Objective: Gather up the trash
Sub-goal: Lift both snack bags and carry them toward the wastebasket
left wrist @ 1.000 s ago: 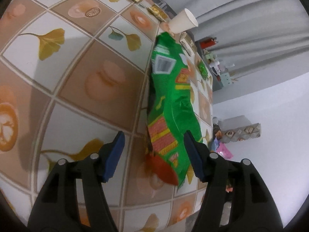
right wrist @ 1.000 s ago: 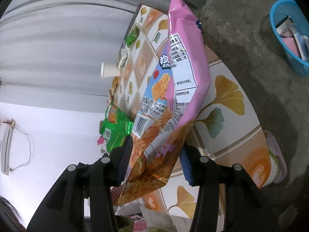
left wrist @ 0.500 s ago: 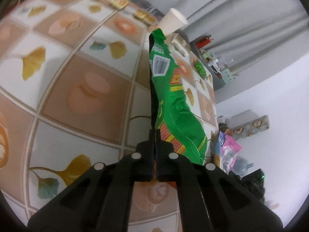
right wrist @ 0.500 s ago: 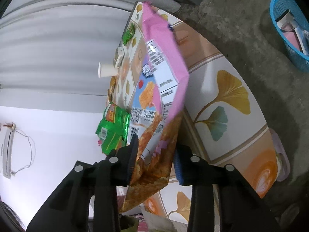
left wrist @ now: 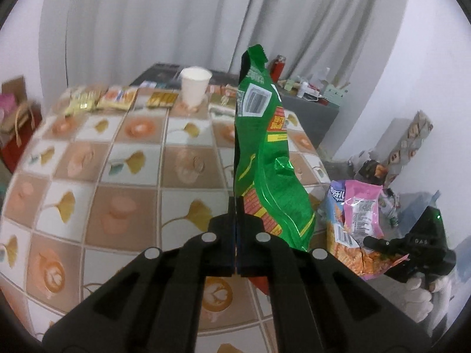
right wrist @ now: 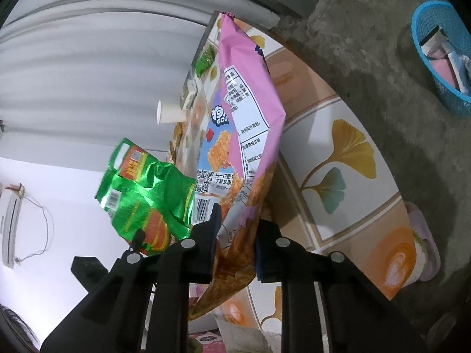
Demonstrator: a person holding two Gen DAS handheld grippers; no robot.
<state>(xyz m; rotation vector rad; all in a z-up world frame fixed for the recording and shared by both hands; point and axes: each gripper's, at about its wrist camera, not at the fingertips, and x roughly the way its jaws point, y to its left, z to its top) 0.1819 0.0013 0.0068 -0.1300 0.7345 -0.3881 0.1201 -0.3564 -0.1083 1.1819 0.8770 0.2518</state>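
A wide stretch of the tiled tablecloth with ginkgo-leaf and coffee-cup print (left wrist: 123,194) is left bare in front of and to the left of the left gripper (left wrist: 236,235), so passage there is unobstructed. The far edge of the table is lined by a white paper cup (left wrist: 195,86) and a row of flat yellow and gold snack packets (left wrist: 117,97), which block a low approach from that side. The space directly ahead is filled by the upright crinkled green foil snack bag (left wrist: 265,158). Off the table's right edge, room is taken up by the pink and orange printed snack bag (right wrist: 244,135) and the right gripper (right wrist: 235,235). On the grey concrete floor (right wrist: 368,58), a blue plastic mesh basket (right wrist: 441,58) stands well apart from the table.
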